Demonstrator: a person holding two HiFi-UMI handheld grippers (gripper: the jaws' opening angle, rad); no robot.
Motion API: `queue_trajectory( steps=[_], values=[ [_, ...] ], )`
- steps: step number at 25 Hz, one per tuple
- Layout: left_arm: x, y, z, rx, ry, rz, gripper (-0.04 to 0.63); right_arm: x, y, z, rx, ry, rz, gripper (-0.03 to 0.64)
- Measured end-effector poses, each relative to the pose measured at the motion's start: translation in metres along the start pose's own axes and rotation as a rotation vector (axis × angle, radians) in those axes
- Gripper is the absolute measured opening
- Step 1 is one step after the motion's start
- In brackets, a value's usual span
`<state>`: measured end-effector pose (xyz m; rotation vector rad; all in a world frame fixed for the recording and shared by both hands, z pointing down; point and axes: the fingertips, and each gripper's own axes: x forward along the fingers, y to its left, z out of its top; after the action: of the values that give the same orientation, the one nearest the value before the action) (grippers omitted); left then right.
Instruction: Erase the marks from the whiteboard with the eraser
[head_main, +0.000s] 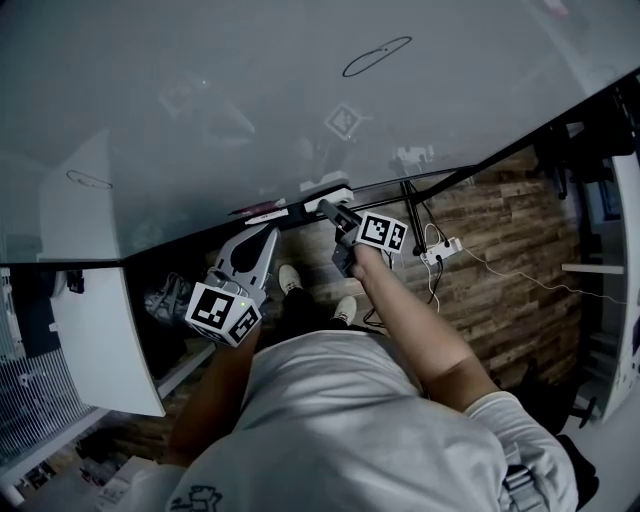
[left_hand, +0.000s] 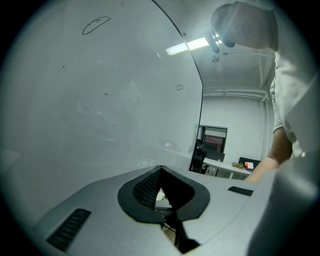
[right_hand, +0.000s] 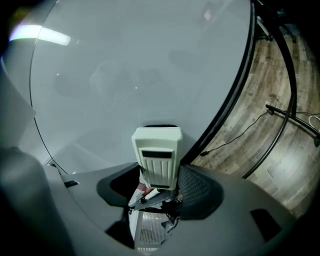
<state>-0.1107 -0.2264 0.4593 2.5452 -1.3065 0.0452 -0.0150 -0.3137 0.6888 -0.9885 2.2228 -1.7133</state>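
Our right gripper (right_hand: 159, 176) has its jaws clamped on the cream ribbed plastic eraser (right_hand: 156, 156), which points at the large glossy whiteboard (right_hand: 135, 65) near its lower edge. Our left gripper (left_hand: 160, 172) hangs nearby, jaws together with nothing between them. A black oval pen loop (head_main: 377, 56) sits high on the board, and a smaller mark (head_main: 88, 179) lies far left.

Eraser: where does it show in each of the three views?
Head view: eraser at the whiteboard's lower edge, centre.
Left gripper view: not in it.
Right gripper view: centre, between the right gripper's jaws.
Shared landmark: the whiteboard.
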Motion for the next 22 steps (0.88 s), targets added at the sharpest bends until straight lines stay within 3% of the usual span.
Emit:
queue_trajectory(
  steps=[7,22],
  values=[
    [-0.004,-0.022,-0.003,-0.005,-0.022,0.004,0.006,-0.041,0.047,0.003,-0.057,-0.029,0.100,0.239],
    [-0.080,-0.089,0.014,-0.042,-0.090,0.086,0.006,-0.180,0.213,-0.042,-0.489,-0.049,0.428,0.239]
  ],
)
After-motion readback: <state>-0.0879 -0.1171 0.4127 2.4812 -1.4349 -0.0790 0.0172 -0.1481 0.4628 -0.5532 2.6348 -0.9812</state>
